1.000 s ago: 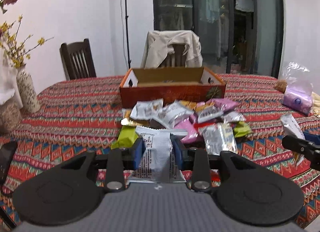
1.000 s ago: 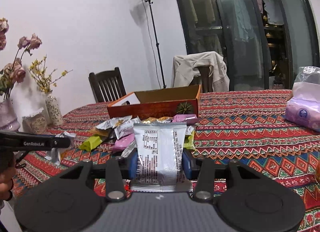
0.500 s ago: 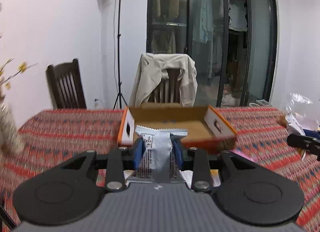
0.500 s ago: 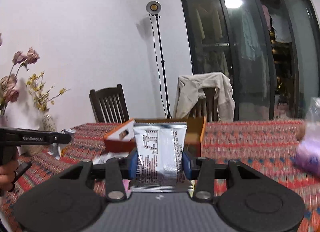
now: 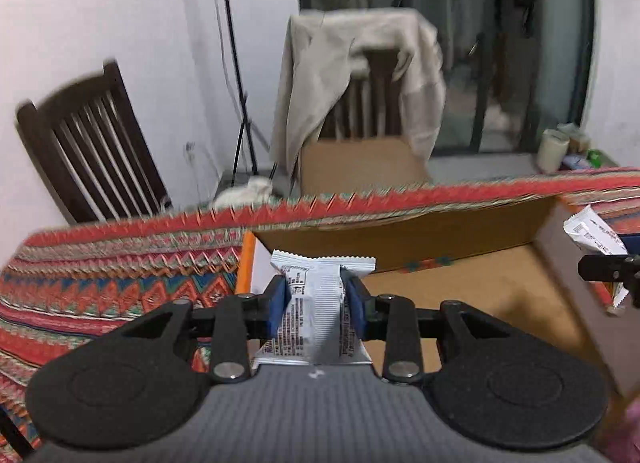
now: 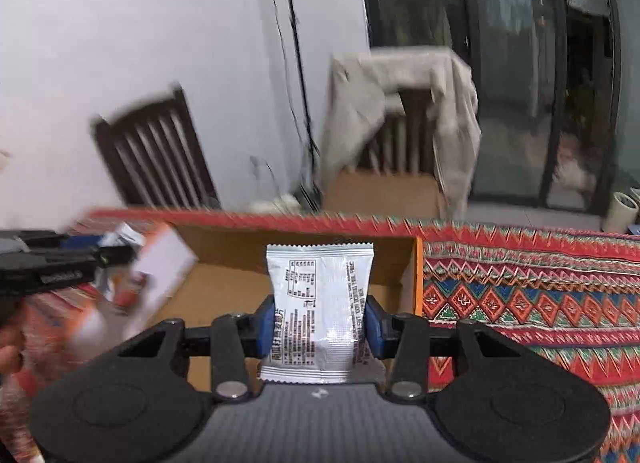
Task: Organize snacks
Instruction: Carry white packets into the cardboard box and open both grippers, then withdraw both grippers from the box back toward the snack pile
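Above the open cardboard box [image 5: 460, 291], the left gripper [image 5: 316, 303] and right gripper [image 6: 320, 321] each pinch a silver snack packet [image 5: 314, 303] [image 6: 320, 295] across its middle, jaws pressed into crinkly foil that looks light, soft and slippery, best held mid-body.

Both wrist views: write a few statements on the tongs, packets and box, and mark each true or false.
1. The left tongs grip a silver packet. True.
2. The right tongs are empty. False: they grip a silver packet too.
3. The box is full of snacks. False: only bare cardboard floor shows.
4. Both packets hang over the open box. True.
5. A jacket hangs on a chair behind the table. True.
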{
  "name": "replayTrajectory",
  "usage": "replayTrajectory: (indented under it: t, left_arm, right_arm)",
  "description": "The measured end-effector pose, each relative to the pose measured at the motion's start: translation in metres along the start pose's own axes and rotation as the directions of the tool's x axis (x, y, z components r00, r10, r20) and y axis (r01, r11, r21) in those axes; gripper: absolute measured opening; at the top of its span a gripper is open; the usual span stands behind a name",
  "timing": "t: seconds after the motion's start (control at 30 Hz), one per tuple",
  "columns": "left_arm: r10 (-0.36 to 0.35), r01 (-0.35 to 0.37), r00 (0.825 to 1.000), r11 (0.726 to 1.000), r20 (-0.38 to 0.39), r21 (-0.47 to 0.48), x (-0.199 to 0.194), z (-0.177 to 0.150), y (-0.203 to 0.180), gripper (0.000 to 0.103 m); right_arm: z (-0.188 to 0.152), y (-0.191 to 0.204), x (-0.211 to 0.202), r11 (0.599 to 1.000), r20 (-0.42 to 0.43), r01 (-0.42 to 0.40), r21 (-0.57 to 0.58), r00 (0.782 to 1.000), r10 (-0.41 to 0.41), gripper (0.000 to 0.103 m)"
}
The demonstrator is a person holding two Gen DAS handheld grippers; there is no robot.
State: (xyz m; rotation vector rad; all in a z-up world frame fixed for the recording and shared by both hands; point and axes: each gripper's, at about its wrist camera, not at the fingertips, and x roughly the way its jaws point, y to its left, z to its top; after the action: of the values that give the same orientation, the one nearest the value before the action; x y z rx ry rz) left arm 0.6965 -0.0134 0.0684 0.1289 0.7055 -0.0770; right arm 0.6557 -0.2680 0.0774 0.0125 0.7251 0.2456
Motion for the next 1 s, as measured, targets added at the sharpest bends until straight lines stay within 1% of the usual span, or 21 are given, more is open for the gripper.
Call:
replayTrajectory:
  t: [0.07,0.13,0.2,0.23,0.27,0.3,0.33,0.37,0.4,0.47,0.5,0.57,0.63,0.7,0.73,0.8,0.9,1.0]
  left_arm:
    - [0.015,-0.014,0.999,1.000,-0.033,0.011,0.021,0.000,0.000,0.034]
    - [0.015,-0.013,0.999,0.999,-0.049,0.033,0.035,0.000,0.000,0.035]
    - [0.010,-0.008,0.998,0.999,-0.068,0.035,0.045,-0.002,0.001,0.040]
    - [0.007,-0.004,0.996,0.999,-0.083,0.032,0.048,-0.002,0.002,0.047]
    - [-0.004,0.006,0.997,1.000,-0.080,0.023,0.047,-0.002,0.003,0.054]
    - [-0.019,0.020,0.998,1.000,-0.058,0.018,0.044,-0.002,0.004,0.060]
    - [-0.027,0.027,0.999,0.999,-0.043,0.017,0.042,-0.002,0.004,0.075]
    - [-0.032,0.032,0.999,0.999,-0.033,0.017,0.041,-0.002,0.004,0.078]
    - [-0.036,0.036,0.999,0.999,-0.031,0.017,0.042,-0.001,0.003,0.078]
    - [-0.032,0.033,0.999,0.999,-0.042,0.023,0.042,-0.001,0.002,0.078]
    - [-0.030,0.031,0.998,0.999,-0.048,0.028,0.044,0.001,0.000,0.079]
    - [-0.036,0.038,0.997,0.999,-0.066,0.037,0.044,0.002,-0.001,0.082]
    - [-0.046,0.049,0.996,0.998,-0.081,0.032,0.042,0.004,0.000,0.082]
    - [-0.057,0.058,0.995,0.998,-0.079,0.012,0.028,0.006,0.005,0.082]
    - [-0.059,0.059,0.996,0.998,-0.074,0.001,0.018,0.008,0.008,0.084]
    - [-0.061,0.060,0.997,0.998,-0.056,-0.018,-0.004,0.012,0.015,0.085]
    - [-0.077,0.076,0.997,0.997,-0.023,-0.034,-0.051,0.019,0.023,0.086]
    - [-0.081,0.082,0.997,0.996,0.016,-0.036,-0.106,0.022,0.027,0.093]
  right_arm:
    - [0.009,0.005,0.038,0.996,-0.058,0.074,-0.046,0.995,-0.077,0.044]
    - [0.011,0.012,0.063,0.994,-0.095,0.088,-0.068,0.991,-0.094,0.044]
    - [0.012,0.024,0.083,0.977,-0.112,0.134,-0.167,0.982,-0.154,0.043]
    - [0.012,0.029,0.093,0.961,-0.115,0.170,-0.217,0.973,-0.198,0.044]
    - [0.012,0.030,0.101,0.954,-0.123,0.186,-0.233,0.968,-0.219,0.047]
    - [0.012,0.030,0.107,0.955,-0.139,0.184,-0.234,0.965,-0.220,0.054]
    - [0.013,0.030,0.112,0.955,-0.162,0.179,-0.235,0.962,-0.220,0.057]
    - [0.014,0.032,0.112,0.954,-0.156,0.177,-0.242,0.963,-0.218,0.064]
    - [0.014,0.034,0.111,0.952,-0.145,0.183,-0.246,0.964,-0.222,0.077]
    - [0.013,0.032,0.109,0.953,-0.134,0.172,-0.249,0.968,-0.210,0.081]
    - [0.012,0.032,0.109,0.952,-0.131,0.179,-0.248,0.968,-0.216,0.081]
    - [0.012,0.033,0.106,0.953,-0.122,0.178,-0.244,0.970,-0.212,0.081]
    - [0.013,0.031,0.102,0.956,-0.107,0.168,-0.240,0.974,-0.198,0.081]
    - [0.014,0.031,0.091,0.958,-0.102,0.162,-0.236,0.976,-0.191,0.081]
    - [0.016,0.029,0.084,0.961,-0.099,0.152,-0.232,0.979,-0.179,0.081]
    - [0.021,0.029,0.063,0.969,-0.086,0.130,-0.211,0.985,-0.151,0.081]
    - [0.029,0.030,0.020,0.977,-0.054,0.106,-0.185,0.992,-0.118,0.082]
    - [0.035,0.033,-0.029,0.981,-0.021,0.096,-0.166,0.995,-0.101,0.086]
